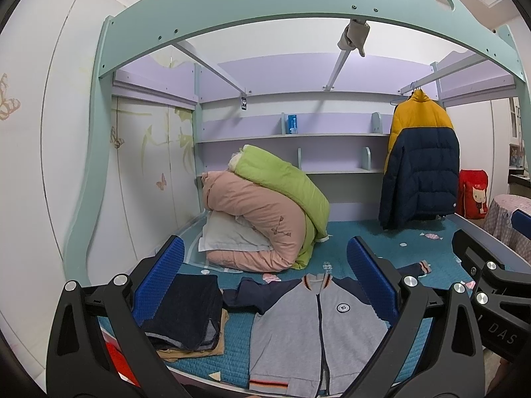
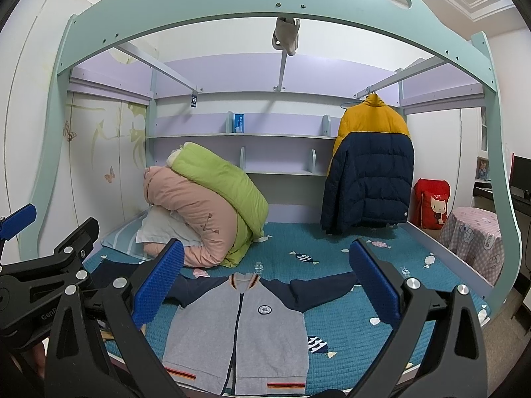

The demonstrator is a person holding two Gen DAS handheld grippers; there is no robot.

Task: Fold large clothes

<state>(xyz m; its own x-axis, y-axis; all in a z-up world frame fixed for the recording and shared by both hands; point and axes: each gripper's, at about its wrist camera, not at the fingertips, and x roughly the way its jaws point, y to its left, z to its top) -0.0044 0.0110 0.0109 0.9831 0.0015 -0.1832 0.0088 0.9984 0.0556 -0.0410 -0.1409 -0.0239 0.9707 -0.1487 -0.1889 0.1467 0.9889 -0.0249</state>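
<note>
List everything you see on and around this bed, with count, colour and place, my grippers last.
Zip jacket: 1, grey with navy sleeves, spread flat at the bed's near edge.
Folded clothes: 1 stack, dark navy over tan, left of the jacket.
Quilts: 2, pink and green, rolled at back left.
Puffer coat: 1, yellow and navy, hanging at right.
Bag: 1, red, beside the bed.
Left gripper: 1, blue pads, open.
Right gripper: 1, blue pads, open.
</note>
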